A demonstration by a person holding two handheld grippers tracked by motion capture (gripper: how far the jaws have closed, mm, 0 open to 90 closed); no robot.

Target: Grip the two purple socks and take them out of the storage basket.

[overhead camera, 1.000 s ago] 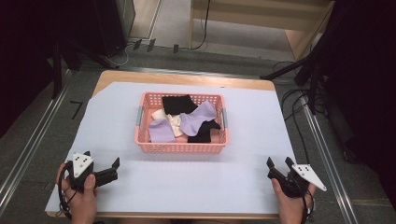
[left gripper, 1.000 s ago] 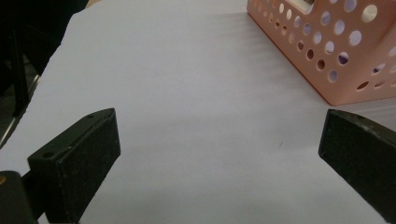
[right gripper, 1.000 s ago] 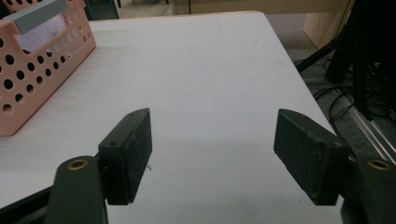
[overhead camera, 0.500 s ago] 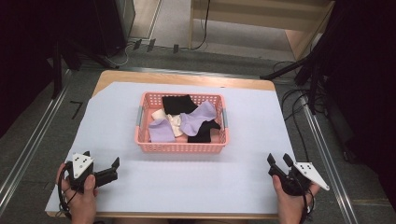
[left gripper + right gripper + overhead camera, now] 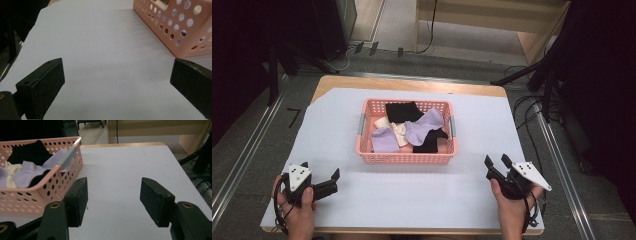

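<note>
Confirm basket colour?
Pink, perforated plastic basket, with grey handles on its short sides. Clearest in the high view.

right claw (image 5: 498, 162) lifted — jaws narrowing, nothing between

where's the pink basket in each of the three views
High view: pink basket at the centre of the table, between and beyond both grippers.
Left gripper view: its perforated corner at upper right.
Right gripper view: at left, socks inside.
Shared landmark: the white table cover under the basket, seen in all three.
</note>
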